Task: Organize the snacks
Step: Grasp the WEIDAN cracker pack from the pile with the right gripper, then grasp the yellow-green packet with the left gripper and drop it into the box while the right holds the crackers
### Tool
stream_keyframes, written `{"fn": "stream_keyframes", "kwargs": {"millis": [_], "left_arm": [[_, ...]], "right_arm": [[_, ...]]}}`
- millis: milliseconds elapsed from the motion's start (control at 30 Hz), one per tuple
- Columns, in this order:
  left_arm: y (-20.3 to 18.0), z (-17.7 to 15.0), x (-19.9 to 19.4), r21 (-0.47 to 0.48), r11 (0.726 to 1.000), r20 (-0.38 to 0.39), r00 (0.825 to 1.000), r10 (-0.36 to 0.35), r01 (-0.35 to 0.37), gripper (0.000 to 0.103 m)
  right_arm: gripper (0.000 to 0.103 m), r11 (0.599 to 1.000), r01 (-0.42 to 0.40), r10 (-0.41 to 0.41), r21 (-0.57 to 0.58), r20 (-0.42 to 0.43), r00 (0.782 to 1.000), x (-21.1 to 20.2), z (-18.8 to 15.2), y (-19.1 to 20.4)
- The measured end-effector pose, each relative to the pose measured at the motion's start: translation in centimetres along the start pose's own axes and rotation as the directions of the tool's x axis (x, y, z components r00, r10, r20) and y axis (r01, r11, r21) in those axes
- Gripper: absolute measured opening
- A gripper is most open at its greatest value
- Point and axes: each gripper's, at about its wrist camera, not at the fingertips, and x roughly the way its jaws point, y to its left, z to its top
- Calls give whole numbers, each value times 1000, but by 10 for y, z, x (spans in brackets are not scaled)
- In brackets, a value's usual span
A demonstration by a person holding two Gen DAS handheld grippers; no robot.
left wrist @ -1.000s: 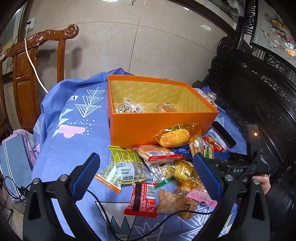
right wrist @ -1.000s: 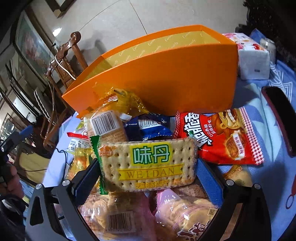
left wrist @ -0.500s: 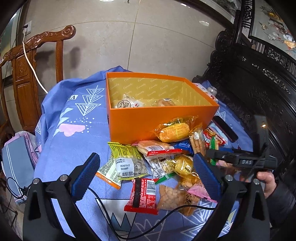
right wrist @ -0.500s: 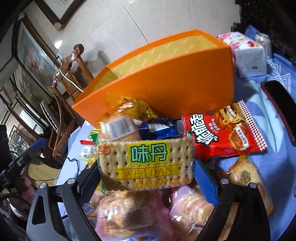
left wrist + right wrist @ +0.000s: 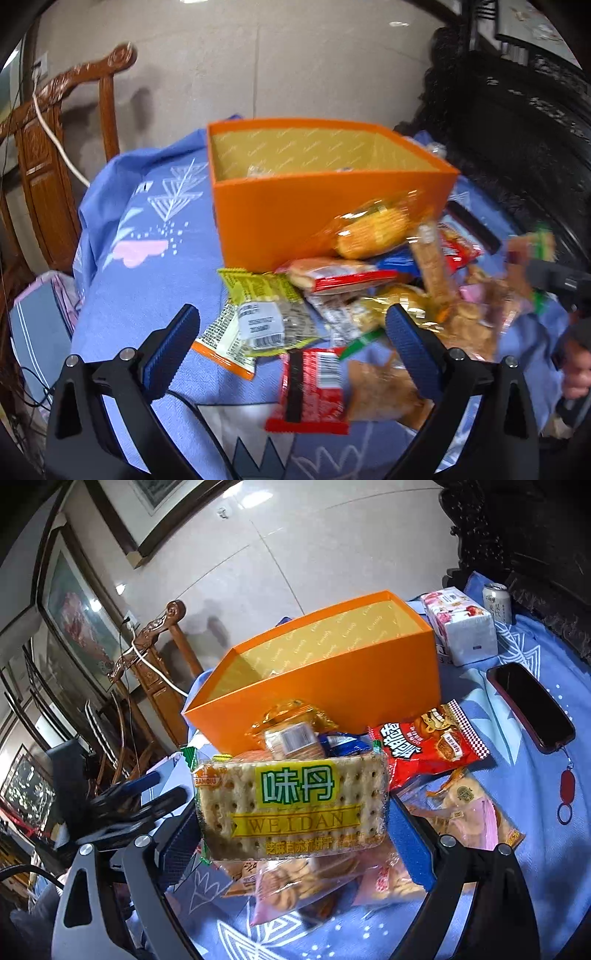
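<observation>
Right hand-held gripper (image 5: 291,819) grasping green-and-yellow sesame cracker packet (image 5: 291,805), left hand-held gripper (image 5: 291,343) released over pile; transfer step, next likely carry over open orange cardboard box (image 5: 332,686).

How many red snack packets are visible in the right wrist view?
1: a red snack packet lies on the blue cloth by the orange box's near corner, right of the cracker pack in the right claw. Others may be hidden.

Cracker pack (image 5: 291,808) higher above pile.
</observation>
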Motion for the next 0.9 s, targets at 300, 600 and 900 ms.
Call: {"fn": "stream_keyframes", "kwargs": {"millis": [300, 600, 900], "left_arm": [[20, -1, 70, -96, 995, -113, 993, -19, 8, 67], [15, -7, 81, -52, 999, -80, 997, 10, -15, 44], [9, -20, 47, -9, 999, -31, 999, 31, -32, 43]], "right_arm": [[93, 1000, 14, -14, -14, -3, 1000, 1, -2, 7], [93, 1000, 16, -16, 19, -12, 1000, 6, -3, 0], [93, 1000, 29, -29, 0, 12, 1000, -5, -4, 6]]}}
